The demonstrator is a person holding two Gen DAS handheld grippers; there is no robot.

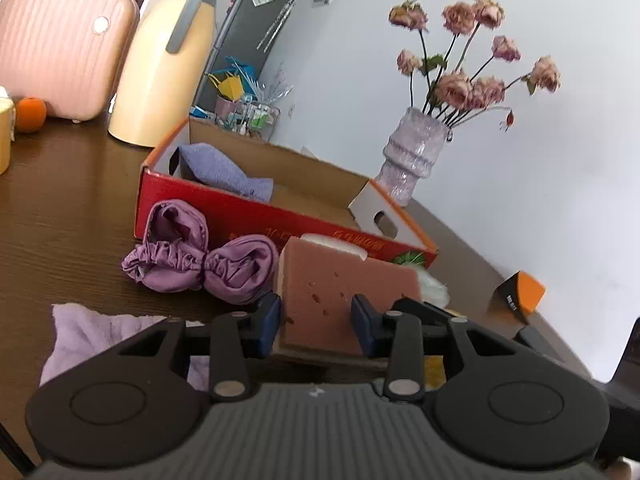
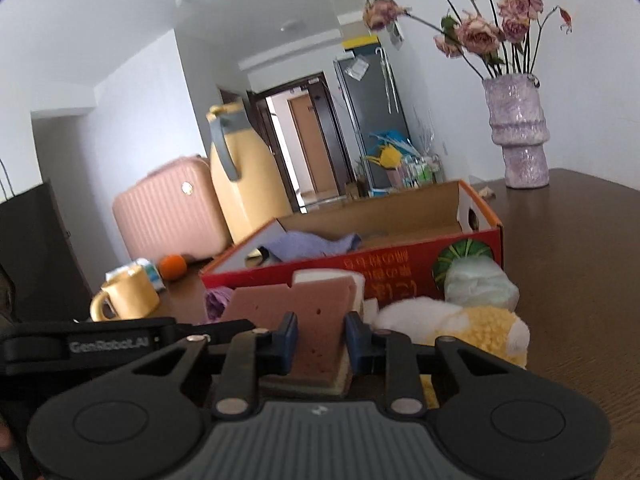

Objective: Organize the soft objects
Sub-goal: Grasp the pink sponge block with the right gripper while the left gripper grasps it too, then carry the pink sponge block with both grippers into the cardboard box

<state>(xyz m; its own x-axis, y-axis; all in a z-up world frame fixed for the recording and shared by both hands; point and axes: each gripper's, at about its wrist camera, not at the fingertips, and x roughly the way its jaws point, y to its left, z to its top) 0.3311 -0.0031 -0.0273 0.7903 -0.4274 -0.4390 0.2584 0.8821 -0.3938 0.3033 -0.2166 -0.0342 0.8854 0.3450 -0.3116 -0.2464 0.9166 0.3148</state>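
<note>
On the dark wooden surface [image 1: 80,208] the red cardboard box [image 1: 256,216] stands open with a folded lilac cloth [image 1: 224,172] inside, and the red-on-orange lettering on its front wall, beside a printed green fruit partly hidden by a pale bundle [image 2: 480,284], is upside down in the right wrist view and too blurred to read. Just in front of the box, a brown sponge [image 1: 344,292] with a pale backing lies with each end between blue pads: the left hand-held gripper [image 1: 316,322] and the right hand-held gripper [image 2: 322,340] both press on it. The other gripper's black body carries the lettering "GenRobot.AI" [image 2: 109,346], while a small white label on the orange-and-black block [image 1: 518,294] at the surface's edge is too small to make out.
</note>
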